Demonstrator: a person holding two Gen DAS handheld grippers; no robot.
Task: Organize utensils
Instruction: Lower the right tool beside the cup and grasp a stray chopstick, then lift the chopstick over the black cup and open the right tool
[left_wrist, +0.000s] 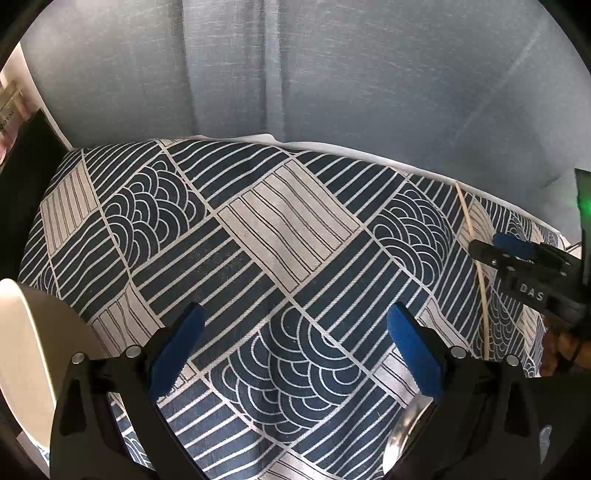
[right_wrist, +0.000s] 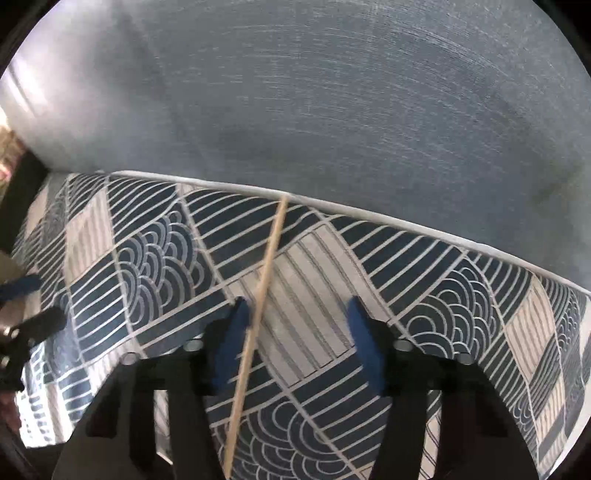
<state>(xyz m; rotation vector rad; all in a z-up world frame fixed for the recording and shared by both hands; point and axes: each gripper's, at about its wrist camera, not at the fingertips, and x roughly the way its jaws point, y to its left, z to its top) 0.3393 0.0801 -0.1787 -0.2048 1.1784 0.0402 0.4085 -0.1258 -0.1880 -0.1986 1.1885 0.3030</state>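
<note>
A thin wooden chopstick (right_wrist: 258, 302) lies on the blue and white patterned cloth (right_wrist: 155, 258), running away from me. My right gripper (right_wrist: 297, 314) is open above it, the stick close to the left blue pad (right_wrist: 236, 332). The chopstick also shows in the left wrist view (left_wrist: 476, 258), with the right gripper (left_wrist: 495, 247) over it. My left gripper (left_wrist: 295, 325) is open and empty over the cloth. A metal spoon (left_wrist: 406, 439) lies under its right finger, partly hidden. A cream holder (left_wrist: 22, 354) stands at the left.
The cloth-covered table (left_wrist: 258, 221) ends at a far edge against a grey-blue curtain (left_wrist: 295, 74). A dark gap and shelf (left_wrist: 22, 158) sit at the far left. The left gripper shows at the left edge of the right wrist view (right_wrist: 22, 306).
</note>
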